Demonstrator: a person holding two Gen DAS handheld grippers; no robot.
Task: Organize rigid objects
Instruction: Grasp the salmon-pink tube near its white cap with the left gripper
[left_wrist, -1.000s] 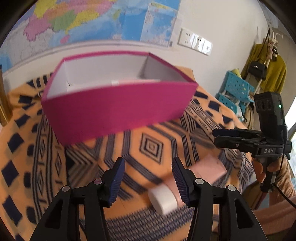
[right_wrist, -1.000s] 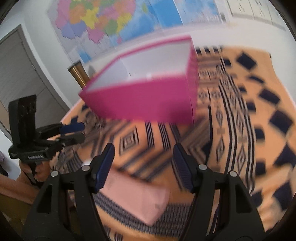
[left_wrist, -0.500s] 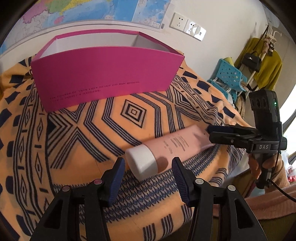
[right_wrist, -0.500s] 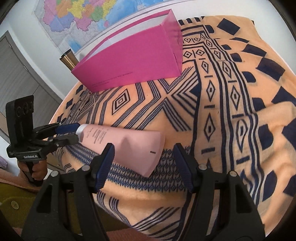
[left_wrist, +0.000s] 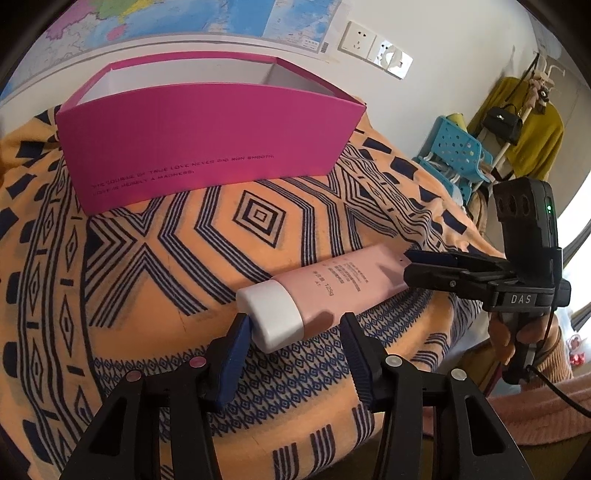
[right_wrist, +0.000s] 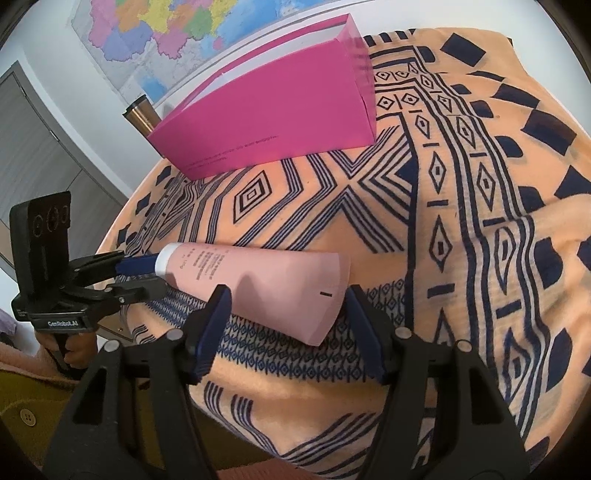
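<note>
A pink tube with a white cap lies on the orange patterned cloth. My left gripper is open, its fingers on either side of the cap end, the left pad touching the cap. My right gripper is open around the tube's flat crimped end. An open magenta box stands behind, also in the right wrist view. Each gripper shows in the other's view, the right one and the left one.
A gold metal cylinder stands behind the box. A blue plastic rack and a coat rack with a yellow garment stand to the right of the table. The cloth's front edge drops off near both grippers.
Both grippers have come down and closer to the tube, from above it to straddling its two ends. The tube and box have not moved on the cloth.
</note>
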